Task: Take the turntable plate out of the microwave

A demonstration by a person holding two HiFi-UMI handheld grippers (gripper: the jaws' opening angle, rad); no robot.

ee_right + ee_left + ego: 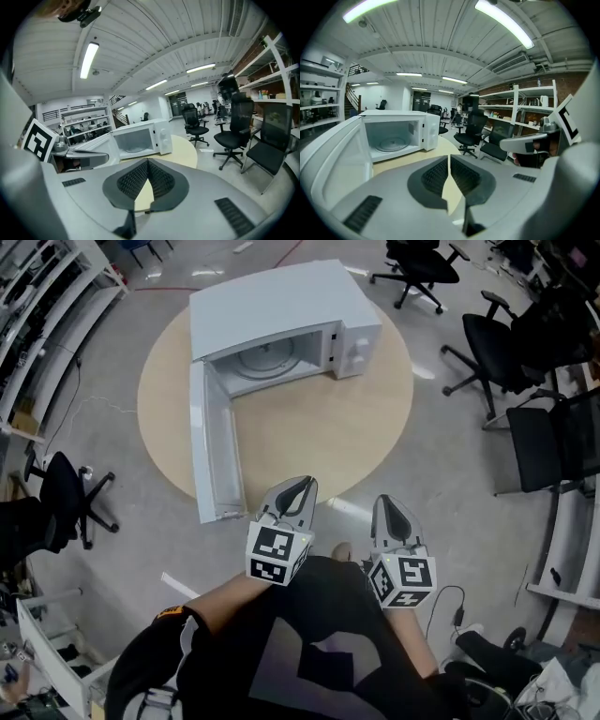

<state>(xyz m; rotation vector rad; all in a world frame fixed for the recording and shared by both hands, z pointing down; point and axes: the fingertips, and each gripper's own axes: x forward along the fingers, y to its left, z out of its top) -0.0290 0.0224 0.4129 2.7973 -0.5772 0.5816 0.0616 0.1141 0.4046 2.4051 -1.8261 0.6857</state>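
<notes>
A white microwave (281, 320) stands on a round wooden table (347, 418) with its door (214, 442) swung wide open toward me. The glass turntable plate (272, 359) lies flat inside the cavity; it also shows as the plate (391, 144) in the left gripper view. My left gripper (302, 488) is shut and empty, held near the table's near edge by the door's end. My right gripper (386, 507) is shut and empty, off the table's edge over the floor. Both are well short of the microwave (140, 138).
Black office chairs (497, 352) stand to the right of the table, another chair (66, 498) at the left. Shelving (37, 324) lines the left side, and more shelves (572, 549) the right. A cable (455, 601) lies on the floor near my feet.
</notes>
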